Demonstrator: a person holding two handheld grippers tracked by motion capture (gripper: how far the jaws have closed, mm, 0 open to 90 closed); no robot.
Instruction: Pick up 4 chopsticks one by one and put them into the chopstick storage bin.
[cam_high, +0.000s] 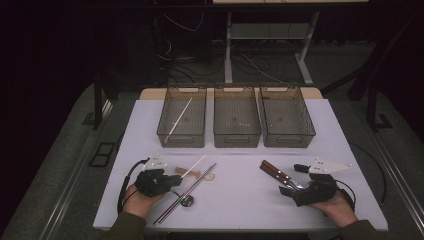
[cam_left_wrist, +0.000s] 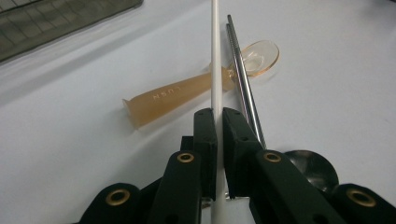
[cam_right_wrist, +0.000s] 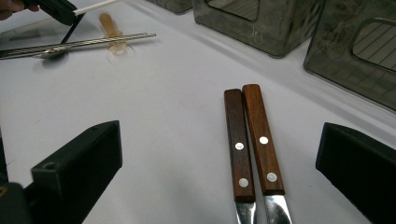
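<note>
My left gripper (cam_high: 176, 178) (cam_left_wrist: 218, 122) is shut on a white chopstick (cam_left_wrist: 215, 51) (cam_high: 194, 166), which sticks out ahead of the jaws just above the table. Beneath it lie an amber plastic spoon (cam_left_wrist: 182, 93) (cam_high: 199, 173) and a pair of metal chopsticks (cam_left_wrist: 243, 74) (cam_high: 187, 191). A metal spoon bowl (cam_left_wrist: 312, 165) rests by the right jaw. My right gripper (cam_high: 290, 186) (cam_right_wrist: 219, 158) stands open, its jaws wide on either side of two wooden-handled knives (cam_right_wrist: 252, 140) (cam_high: 276, 173) lying side by side.
Three grey mesh bins stand in a row at the back: the left bin (cam_high: 182, 116) holds another white chopstick (cam_high: 178, 120), then the middle bin (cam_high: 236, 116) and right bin (cam_high: 286, 116). The white table (cam_high: 240, 200) ends close in front of both hands.
</note>
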